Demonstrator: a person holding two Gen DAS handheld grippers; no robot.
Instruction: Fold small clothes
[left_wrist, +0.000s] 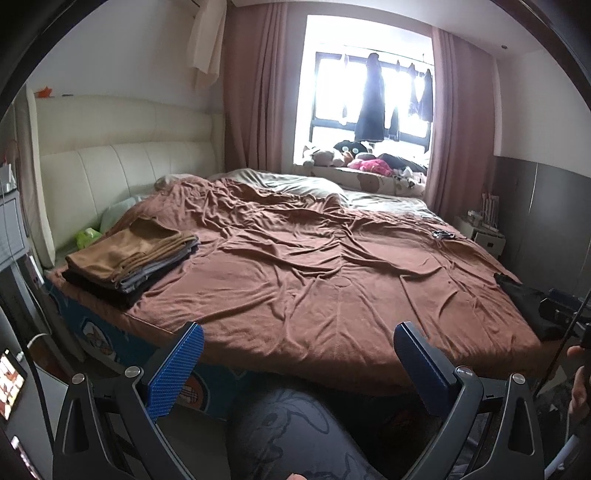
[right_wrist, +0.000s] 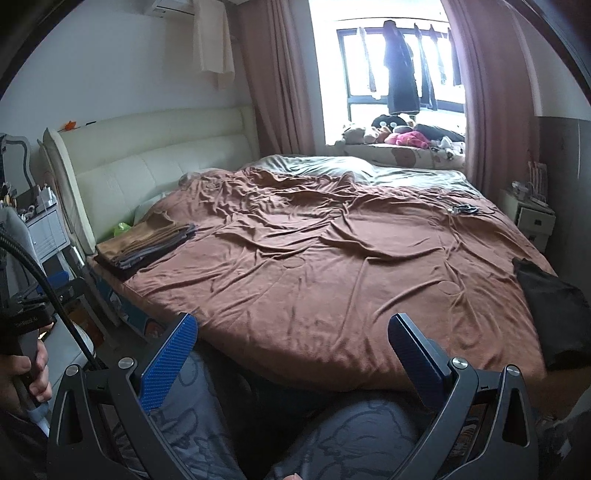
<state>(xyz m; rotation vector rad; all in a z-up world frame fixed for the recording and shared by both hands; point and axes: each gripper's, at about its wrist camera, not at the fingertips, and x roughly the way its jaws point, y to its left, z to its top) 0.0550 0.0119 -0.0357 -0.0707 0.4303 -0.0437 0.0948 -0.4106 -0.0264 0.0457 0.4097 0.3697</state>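
While the left gripper (left_wrist: 298, 341) hangs low before the near edge of the bed (left_wrist: 332, 350), its blue-padded fingers (left_wrist: 177, 369) stand wide apart with nothing between them. A stack of folded clothes (left_wrist: 129, 258), tan on top, grey beneath and dark at the bottom, lies ahead and well to the left of this claw, on the brown bedspread (left_wrist: 295, 266) near the cream headboard (left_wrist: 122, 166). A black garment (left_wrist: 524, 299), unfolded, lies ahead and far to the right, at the bed's edge. Below the claw a patterned trouser leg (left_wrist: 295, 435) fills the gap between the fingers. At the far right edge a hand (left_wrist: 580, 387) grips the other tool's handle.

From the right wrist, the right gripper (right_wrist: 291, 332) is likewise spread open and empty, held level just short of the bed's near edge, above the person's patterned knees (right_wrist: 351, 443). The folded stack (right_wrist: 147, 243) sits ahead and far to the left of this claw; the black garment (right_wrist: 554, 314) lies just ahead to the right, nearer than the stack, apart from the right finger. At the left edge a hand (right_wrist: 26, 373) clasps the left tool's handle, fingers curled round it.
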